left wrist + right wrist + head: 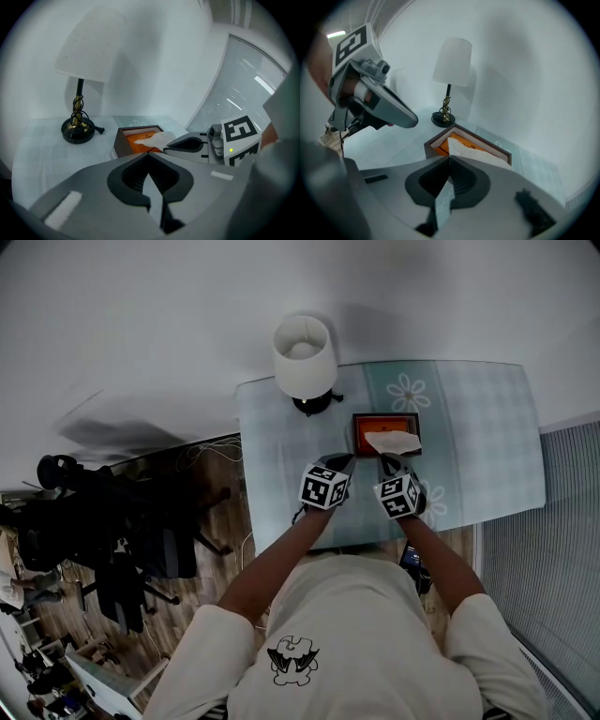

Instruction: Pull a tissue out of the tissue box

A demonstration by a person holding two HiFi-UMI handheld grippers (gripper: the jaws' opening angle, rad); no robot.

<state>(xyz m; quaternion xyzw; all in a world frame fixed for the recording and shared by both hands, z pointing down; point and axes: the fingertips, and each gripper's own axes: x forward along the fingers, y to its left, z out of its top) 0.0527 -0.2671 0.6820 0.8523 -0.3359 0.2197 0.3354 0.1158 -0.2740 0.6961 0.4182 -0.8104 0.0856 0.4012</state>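
Note:
A dark brown tissue box (pixel 370 434) with an orange top stands on the pale checked table (pixel 469 446), and a white tissue (pixel 394 442) sticks out of it. My right gripper (pixel 387 461) is at the box's near edge, shut on the tissue (pixel 473 152); its tips (pixel 449 158) pinch the sheet's near end. My left gripper (pixel 342 461) hovers just left of the box, jaws shut with nothing between them (pixel 149 154). In the left gripper view the right gripper's tip (pixel 165 149) touches the tissue (pixel 157 139) above the box (pixel 123 140).
A table lamp (pixel 305 357) with a white shade and black base stands behind and left of the box. A white wall runs behind the table. Window blinds (pixel 562 521) are on the right. Dark chairs and clutter (pixel 122 540) fill the wooden floor at left.

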